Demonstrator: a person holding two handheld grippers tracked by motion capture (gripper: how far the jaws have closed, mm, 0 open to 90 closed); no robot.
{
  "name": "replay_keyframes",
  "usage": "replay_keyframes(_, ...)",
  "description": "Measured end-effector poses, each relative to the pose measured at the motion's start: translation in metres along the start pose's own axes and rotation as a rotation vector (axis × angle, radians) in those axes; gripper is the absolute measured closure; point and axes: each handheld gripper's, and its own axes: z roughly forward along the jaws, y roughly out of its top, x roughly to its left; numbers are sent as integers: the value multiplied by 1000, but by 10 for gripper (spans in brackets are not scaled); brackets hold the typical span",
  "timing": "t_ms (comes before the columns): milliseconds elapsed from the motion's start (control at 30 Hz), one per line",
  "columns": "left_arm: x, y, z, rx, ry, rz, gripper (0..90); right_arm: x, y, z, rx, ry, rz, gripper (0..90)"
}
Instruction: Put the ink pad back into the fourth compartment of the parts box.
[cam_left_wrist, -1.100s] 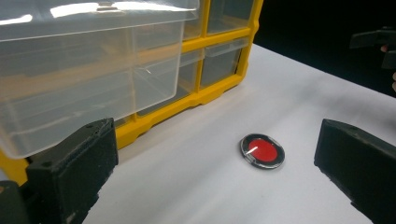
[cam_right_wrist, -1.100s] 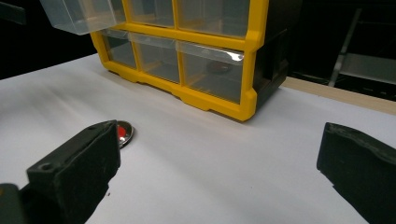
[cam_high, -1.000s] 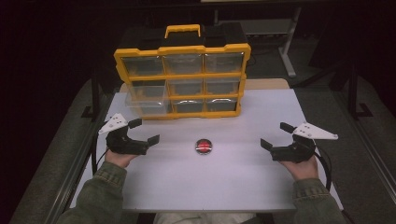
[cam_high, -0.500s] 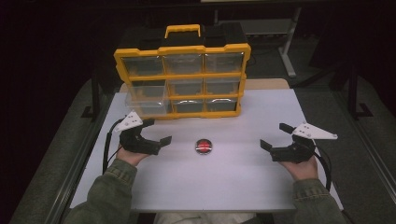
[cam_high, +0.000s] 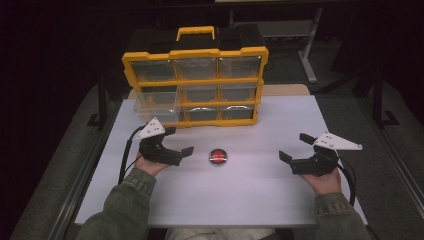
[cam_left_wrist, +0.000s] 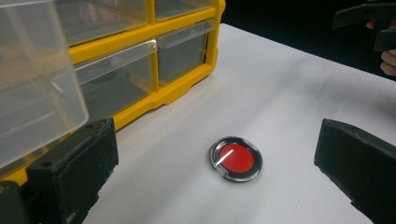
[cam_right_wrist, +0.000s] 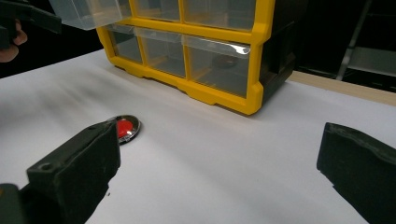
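- Two grippers, neither holding anything: left gripper with jaws spread wide just left of the red disc, right gripper spread the same way, well apart from the disc, toward the right edge of the table.
- Disc flat on the table near its middle, in front of the yellow organizer, apart from it and touching neither gripper.
- Likely to skid rather than lift: thin, shiny-rimmed, low against a smooth white surface. Closing too high means passing over it; closing off-centre means shoving it sideways.
- Risk of scraping a jaw along the table when angling steeply enough to catch the rim.
- Risk of a poor edge-on pinch squirting the disc out, rolling it toward the near edge or up against the organizer's front.
- Pulled-out clear drawer at the left end of the middle row, overhanging the table close behind the left gripper: easy to knock with the grey plate or the cable on lifting, enough perhaps to jolt the drawer loose or shift the organizer.
- Cannot tell whether the clear cover on the disc is fixed; if loose, apt to pop off under a hard squeeze.
- Safest, by this reading: a low, level approach, jaws centred on either side of the rim, a gentle close, then a straight lift clear of the drawer.
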Motion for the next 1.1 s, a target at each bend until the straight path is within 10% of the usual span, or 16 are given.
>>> replay_keyframes(1100, -22, 10, 55, 127, -84, 69, 0, -2, -3, 1, 26, 0, 1, 0)
